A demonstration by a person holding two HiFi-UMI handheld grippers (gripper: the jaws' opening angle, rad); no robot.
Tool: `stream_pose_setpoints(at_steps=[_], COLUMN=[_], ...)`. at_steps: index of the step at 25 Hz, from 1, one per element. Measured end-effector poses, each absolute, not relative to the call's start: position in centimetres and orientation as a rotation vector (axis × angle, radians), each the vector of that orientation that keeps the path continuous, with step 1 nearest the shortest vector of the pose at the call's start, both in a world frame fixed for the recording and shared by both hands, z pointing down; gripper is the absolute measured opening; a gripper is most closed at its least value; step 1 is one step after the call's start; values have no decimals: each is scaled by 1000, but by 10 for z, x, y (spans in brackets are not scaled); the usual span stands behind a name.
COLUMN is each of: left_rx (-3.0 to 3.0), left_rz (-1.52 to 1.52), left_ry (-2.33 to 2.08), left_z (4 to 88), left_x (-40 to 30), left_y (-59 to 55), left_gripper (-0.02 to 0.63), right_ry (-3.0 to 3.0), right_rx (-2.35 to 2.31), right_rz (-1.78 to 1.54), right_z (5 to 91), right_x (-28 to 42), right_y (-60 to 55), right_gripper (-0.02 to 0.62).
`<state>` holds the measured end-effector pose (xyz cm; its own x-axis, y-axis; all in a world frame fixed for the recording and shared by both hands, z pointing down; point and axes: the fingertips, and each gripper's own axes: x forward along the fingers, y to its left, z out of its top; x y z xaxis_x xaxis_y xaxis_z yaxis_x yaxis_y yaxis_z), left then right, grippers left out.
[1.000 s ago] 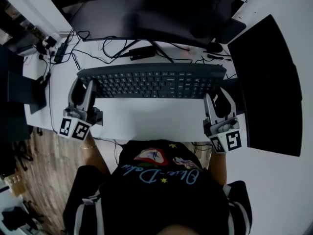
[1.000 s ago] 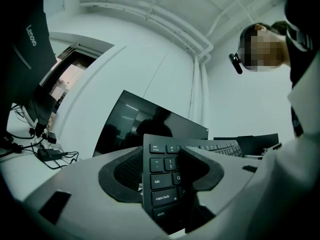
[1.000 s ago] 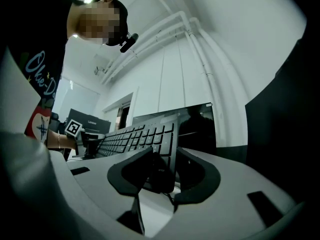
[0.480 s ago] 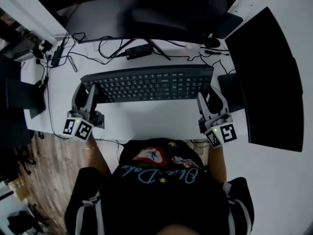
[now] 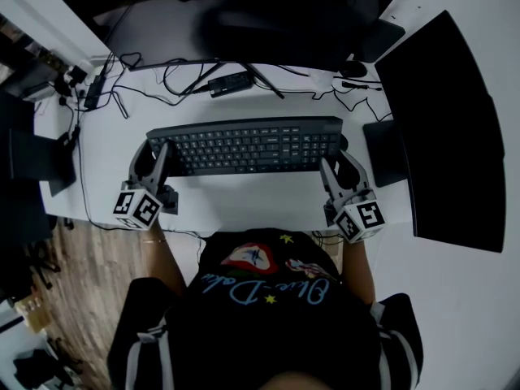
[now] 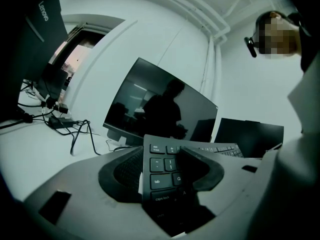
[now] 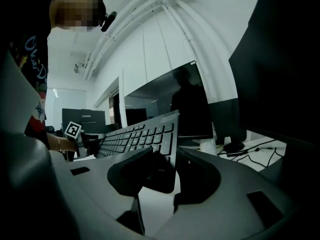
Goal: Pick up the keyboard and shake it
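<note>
Before the dark curved monitor, the long black plastic keyboard is clamped at both ends by left gripper and right gripper for balanced shaking.

Your keyboard is black with white lettering. Your left tool and right tool are grey with black pads, each bearing a cube of black-and-white square markers. Beneath them the worktop is white; beyond, the monitor is black.
</note>
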<state>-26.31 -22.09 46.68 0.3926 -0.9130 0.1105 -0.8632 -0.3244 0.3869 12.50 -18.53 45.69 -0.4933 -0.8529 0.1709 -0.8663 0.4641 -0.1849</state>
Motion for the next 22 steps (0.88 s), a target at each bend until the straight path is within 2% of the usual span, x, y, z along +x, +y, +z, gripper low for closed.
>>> stream_pose_setpoints(at_steps=[22], left_rx=[2099], left_rz=[-5], left_ry=[-1449], left_z=[549], left_x=[-262], left_y=[-218], left_gripper=[209], right_ry=[-2429], right_rx=[1517], right_rz=[774], right_z=[545], right_x=[126], right_y=[-165], right_gripper=[132])
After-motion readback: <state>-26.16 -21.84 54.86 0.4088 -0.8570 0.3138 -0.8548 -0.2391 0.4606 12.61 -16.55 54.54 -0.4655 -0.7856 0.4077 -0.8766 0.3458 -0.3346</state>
